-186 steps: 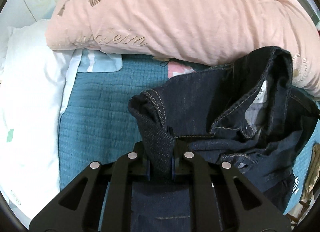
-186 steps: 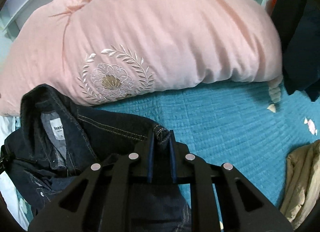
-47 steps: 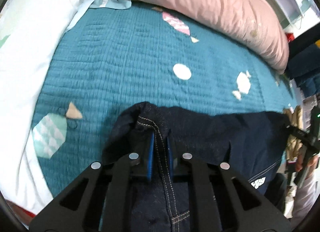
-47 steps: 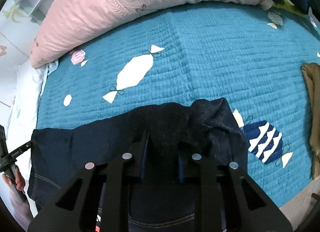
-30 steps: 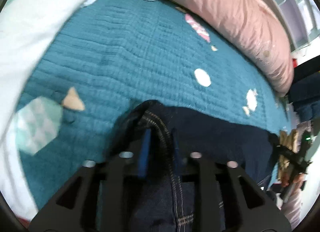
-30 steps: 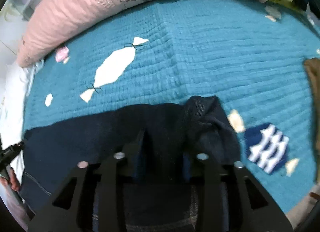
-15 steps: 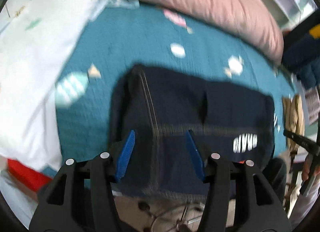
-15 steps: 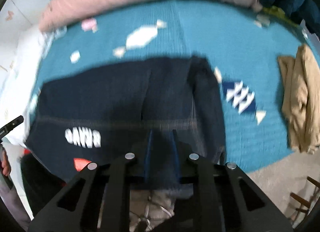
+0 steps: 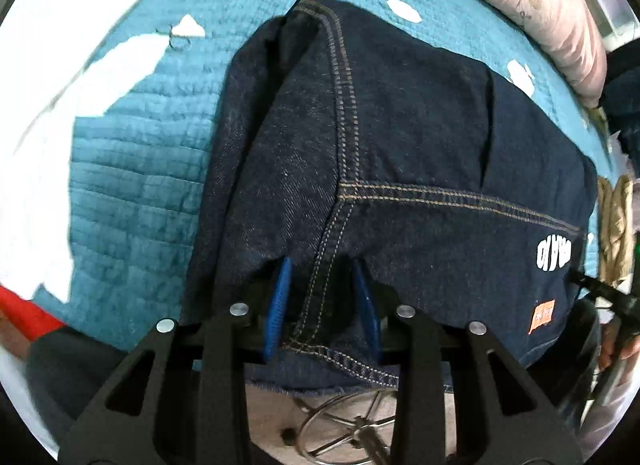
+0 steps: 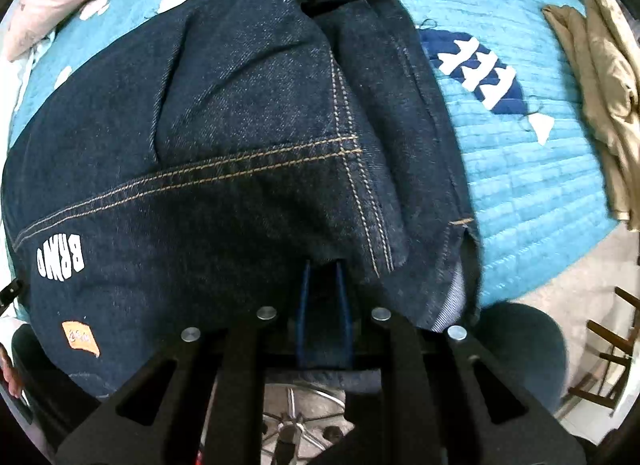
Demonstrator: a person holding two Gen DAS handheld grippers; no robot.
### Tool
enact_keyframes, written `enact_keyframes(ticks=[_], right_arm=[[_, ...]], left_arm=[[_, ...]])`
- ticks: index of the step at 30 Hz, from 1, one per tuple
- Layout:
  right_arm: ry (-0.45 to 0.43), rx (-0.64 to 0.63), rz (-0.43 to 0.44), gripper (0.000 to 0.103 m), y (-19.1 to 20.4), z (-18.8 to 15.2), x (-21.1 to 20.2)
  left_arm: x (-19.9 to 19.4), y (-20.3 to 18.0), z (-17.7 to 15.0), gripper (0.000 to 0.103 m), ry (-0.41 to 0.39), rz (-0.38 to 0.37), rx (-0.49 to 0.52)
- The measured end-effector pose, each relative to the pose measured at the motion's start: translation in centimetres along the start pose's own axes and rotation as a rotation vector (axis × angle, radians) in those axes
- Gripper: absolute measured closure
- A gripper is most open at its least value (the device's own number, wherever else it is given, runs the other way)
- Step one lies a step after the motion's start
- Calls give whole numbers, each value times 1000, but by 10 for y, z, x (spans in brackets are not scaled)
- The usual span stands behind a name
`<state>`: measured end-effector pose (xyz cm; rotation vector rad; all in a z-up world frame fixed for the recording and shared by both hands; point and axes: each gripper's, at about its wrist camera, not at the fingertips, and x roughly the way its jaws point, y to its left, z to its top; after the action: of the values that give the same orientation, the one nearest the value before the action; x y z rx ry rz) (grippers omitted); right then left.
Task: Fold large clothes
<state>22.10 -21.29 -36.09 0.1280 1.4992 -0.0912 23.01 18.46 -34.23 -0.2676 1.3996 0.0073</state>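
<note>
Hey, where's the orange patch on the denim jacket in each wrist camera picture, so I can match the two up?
Left wrist view: the orange patch is at lower right, near the denim jacket's hem.
Right wrist view: the orange patch is at lower left, also near the hem.
Shared landmark: the white lettering printed just above the patch in both views.

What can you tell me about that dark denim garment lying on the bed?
The denim garment is dark indigo with tan double stitching, white printed letters and a small orange tag. It lies spread on the teal quilt, its near hem hanging over the bed's edge. The left gripper has a stitched seam between its closing jaws; the right gripper, jaws closing too, has hem cloth between its pads.
</note>
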Motion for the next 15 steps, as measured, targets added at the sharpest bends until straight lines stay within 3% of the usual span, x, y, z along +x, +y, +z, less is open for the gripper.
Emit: enact_keyframes(ticks=[5, 11, 12, 13, 15], right_arm=[[-94, -6, 74, 90, 1, 3, -44], [-169, 11, 42, 86, -15, 17, -70], [-172, 15, 44, 73, -20, 22, -72], [-178, 28, 42, 53, -24, 25, -75], [-215, 52, 32, 32, -34, 24, -83]], left_arm=[[-40, -19, -3, 68, -24, 2, 41], [-93, -73, 16, 68, -135, -59, 103], [-96, -85, 21, 68, -145, -72, 117], [-94, -99, 26, 68, -145, -77, 129], [-93, -121, 31, 65, -144, -83, 169]])
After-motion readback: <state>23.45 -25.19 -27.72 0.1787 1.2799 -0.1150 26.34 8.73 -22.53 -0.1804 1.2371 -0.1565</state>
